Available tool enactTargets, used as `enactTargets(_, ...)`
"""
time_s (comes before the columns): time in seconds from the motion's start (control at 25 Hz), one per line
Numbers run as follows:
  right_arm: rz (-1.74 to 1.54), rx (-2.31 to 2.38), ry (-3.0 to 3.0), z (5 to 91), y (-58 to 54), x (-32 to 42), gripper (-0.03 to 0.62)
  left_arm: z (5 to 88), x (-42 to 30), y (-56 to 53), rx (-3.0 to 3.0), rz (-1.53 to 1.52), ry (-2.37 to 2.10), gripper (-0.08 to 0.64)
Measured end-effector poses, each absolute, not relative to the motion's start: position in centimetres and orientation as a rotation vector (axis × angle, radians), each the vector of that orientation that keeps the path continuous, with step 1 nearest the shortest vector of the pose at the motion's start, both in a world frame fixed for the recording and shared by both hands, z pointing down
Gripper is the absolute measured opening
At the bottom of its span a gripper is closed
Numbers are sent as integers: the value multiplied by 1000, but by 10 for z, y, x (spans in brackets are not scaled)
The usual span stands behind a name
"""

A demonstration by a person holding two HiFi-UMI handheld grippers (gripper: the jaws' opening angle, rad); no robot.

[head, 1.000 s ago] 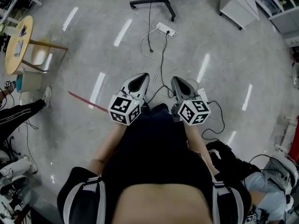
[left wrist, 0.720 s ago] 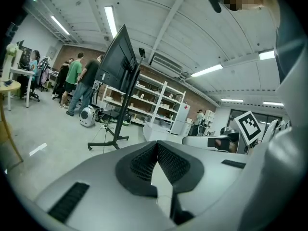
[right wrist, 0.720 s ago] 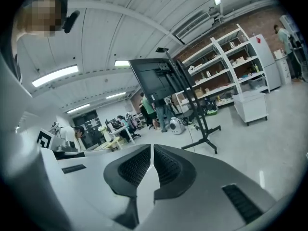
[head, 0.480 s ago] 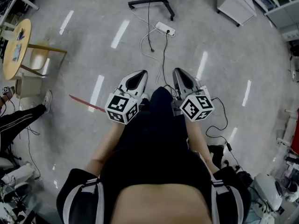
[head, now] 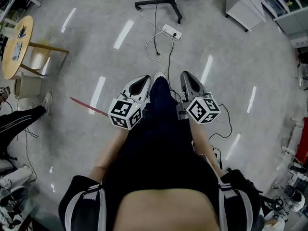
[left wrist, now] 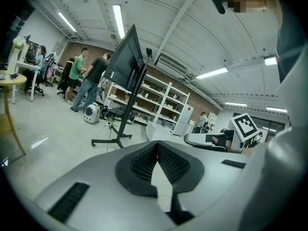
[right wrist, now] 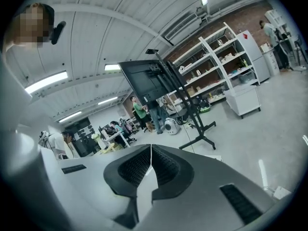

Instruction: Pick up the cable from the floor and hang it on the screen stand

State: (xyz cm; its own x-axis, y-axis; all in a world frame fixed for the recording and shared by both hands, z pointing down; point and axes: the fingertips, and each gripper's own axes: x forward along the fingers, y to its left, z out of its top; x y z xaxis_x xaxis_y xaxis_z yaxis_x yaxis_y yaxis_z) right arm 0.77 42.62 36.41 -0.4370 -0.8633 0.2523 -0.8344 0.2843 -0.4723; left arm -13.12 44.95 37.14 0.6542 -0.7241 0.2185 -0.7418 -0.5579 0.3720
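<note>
Starting point: cable not picked up yet

Left claw [head: 143, 83] and right claw [head: 188, 81] sit mid-frame in the head view. Both have jaws closed together, nothing in either. Cable [head: 169, 57] lies on the floor just above the claws in frame, apart from both, running up to the power strip [head: 172, 31]. Several leads there; can't tell which is meant. Screen stand [head: 166, 1] at top centre. Pick-up and hanging both left.

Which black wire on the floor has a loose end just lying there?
The black wire left of the white power strip; its plug end lies free on the floor. A second black wire runs from the strip toward the person's feet.
</note>
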Motion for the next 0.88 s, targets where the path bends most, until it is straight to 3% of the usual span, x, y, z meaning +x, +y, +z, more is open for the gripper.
enactTargets(0.88,-917,-1635,2530,382,301,32,23,378,-92,304,2449,95,-1136,8)
